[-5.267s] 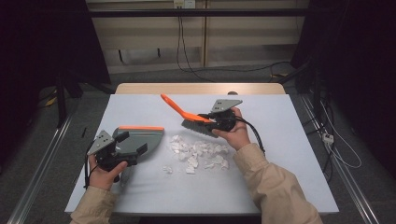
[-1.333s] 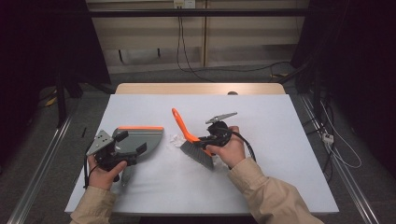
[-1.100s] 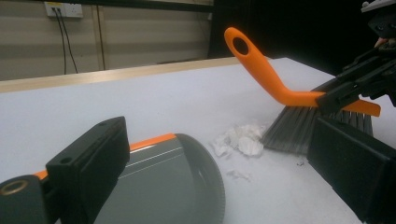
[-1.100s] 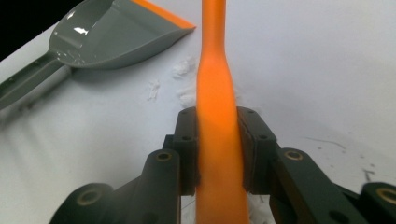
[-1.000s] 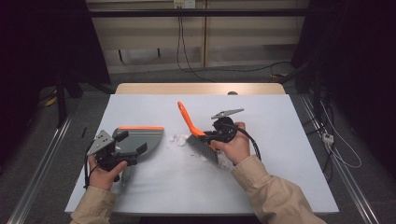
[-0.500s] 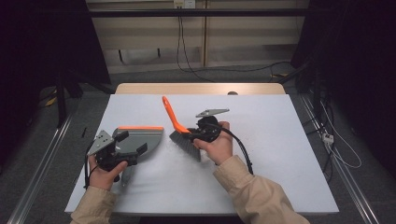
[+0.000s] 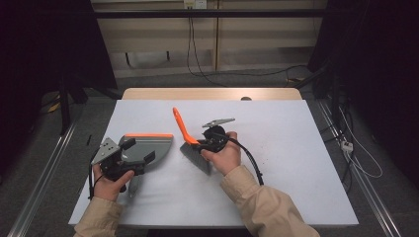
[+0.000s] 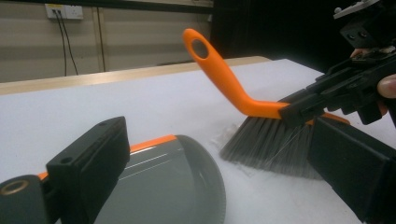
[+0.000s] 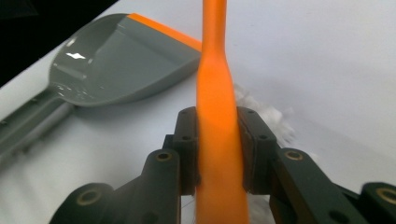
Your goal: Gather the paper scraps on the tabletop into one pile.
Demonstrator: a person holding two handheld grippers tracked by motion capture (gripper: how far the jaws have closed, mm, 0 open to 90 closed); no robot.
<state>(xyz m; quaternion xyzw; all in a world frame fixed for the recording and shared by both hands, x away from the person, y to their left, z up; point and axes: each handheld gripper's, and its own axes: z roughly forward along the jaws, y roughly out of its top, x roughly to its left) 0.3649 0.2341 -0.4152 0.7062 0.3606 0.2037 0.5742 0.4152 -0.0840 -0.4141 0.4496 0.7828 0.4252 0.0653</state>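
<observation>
— Since a sec ago the right gripper (image 7: 200, 144) has swung the grey-bristled hand brush with the curved orange plastic handle (image 7: 190, 143) left, up near the pan's lip.

— And the white paper scraps (image 8: 229, 134)?

— Bunched under the bristles, just beside the orange-edged grey plastic dustpan (image 7: 148, 145) on the white desk (image 7: 296, 148).

— Jaws?

— Right: clamped on the orange handle. Left gripper (image 7: 129, 159): looks clamped on the pan's handle, but can't tell for sure.

— Risk?

— Imo if the pan lip lifts, scraps slide under it; too fast a flick scatters them past the rim.
</observation>
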